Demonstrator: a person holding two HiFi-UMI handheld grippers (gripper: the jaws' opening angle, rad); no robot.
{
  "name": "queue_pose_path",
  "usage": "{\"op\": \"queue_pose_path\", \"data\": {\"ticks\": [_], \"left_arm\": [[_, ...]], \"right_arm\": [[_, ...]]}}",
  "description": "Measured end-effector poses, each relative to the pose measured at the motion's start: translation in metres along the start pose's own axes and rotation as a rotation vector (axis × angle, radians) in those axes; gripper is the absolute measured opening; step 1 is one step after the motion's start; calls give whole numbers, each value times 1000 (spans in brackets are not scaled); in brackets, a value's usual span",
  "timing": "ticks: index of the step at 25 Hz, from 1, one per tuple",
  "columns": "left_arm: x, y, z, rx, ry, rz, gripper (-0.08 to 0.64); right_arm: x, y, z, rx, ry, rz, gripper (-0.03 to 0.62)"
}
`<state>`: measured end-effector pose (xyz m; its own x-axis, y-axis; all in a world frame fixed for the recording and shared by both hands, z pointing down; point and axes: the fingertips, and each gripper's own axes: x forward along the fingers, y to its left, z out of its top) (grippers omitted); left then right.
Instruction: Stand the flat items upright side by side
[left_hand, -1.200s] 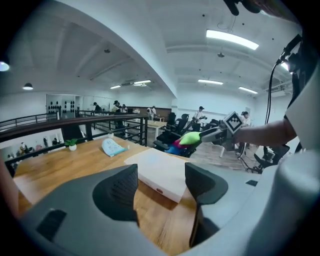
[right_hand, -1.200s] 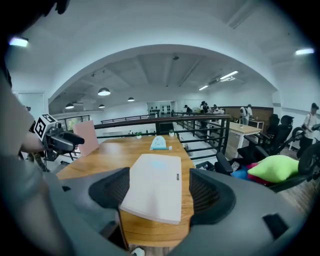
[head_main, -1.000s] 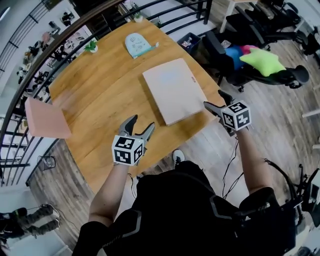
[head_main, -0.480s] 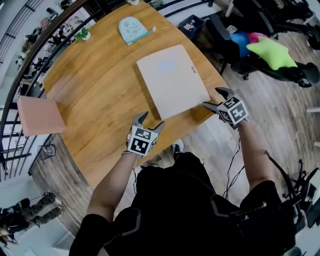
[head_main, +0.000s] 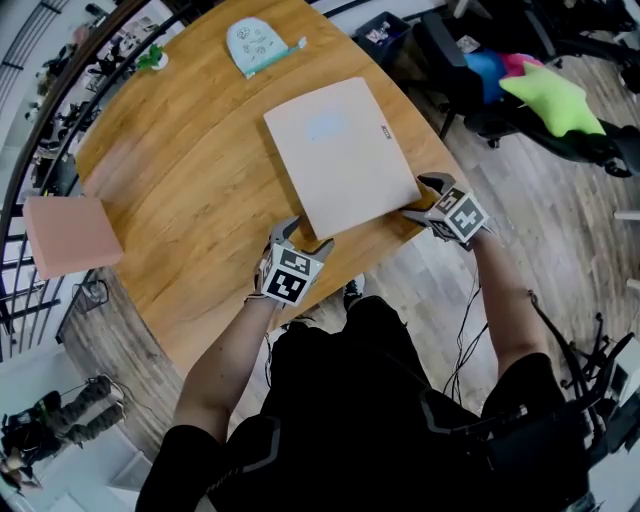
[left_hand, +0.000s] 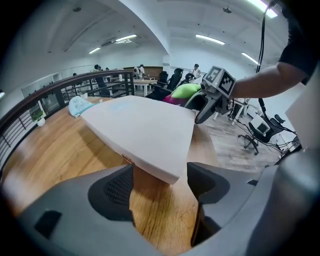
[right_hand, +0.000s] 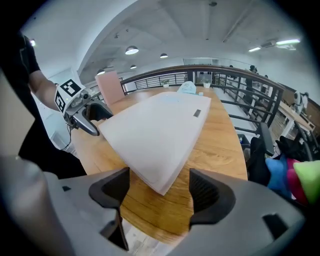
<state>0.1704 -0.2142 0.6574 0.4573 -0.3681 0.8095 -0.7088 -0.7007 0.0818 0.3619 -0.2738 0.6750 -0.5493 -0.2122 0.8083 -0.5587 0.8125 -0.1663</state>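
- My bench (head_main: 190, 190) carries the white board (head_main: 340, 155), which lies flat at the near edge.
- My left claw (head_main: 306, 234) has just been opening; its wide jaws frame the board's near corner, unclamped.
- My right claw (head_main: 420, 197) gapes around the neighbouring corner.

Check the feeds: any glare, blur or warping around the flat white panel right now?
Head view: sharp, evenly lit, fisheye curves the table edge; the white panel is not blown out. Left gripper view: dark corners, the panel's corner shadows the table. Right gripper view: dark corners too, no glare.
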Motion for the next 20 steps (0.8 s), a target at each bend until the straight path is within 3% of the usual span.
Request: {"op": "queue_pose_path", "data": {"ticks": [8, 20], "left_arm": [[10, 2, 0, 66, 59, -29, 336], [10, 4, 1, 69, 104, -92, 336]], "right_arm": [[12, 1, -2, -40, 17, 37, 376], [21, 3, -3, -48, 25, 81, 385]]}}
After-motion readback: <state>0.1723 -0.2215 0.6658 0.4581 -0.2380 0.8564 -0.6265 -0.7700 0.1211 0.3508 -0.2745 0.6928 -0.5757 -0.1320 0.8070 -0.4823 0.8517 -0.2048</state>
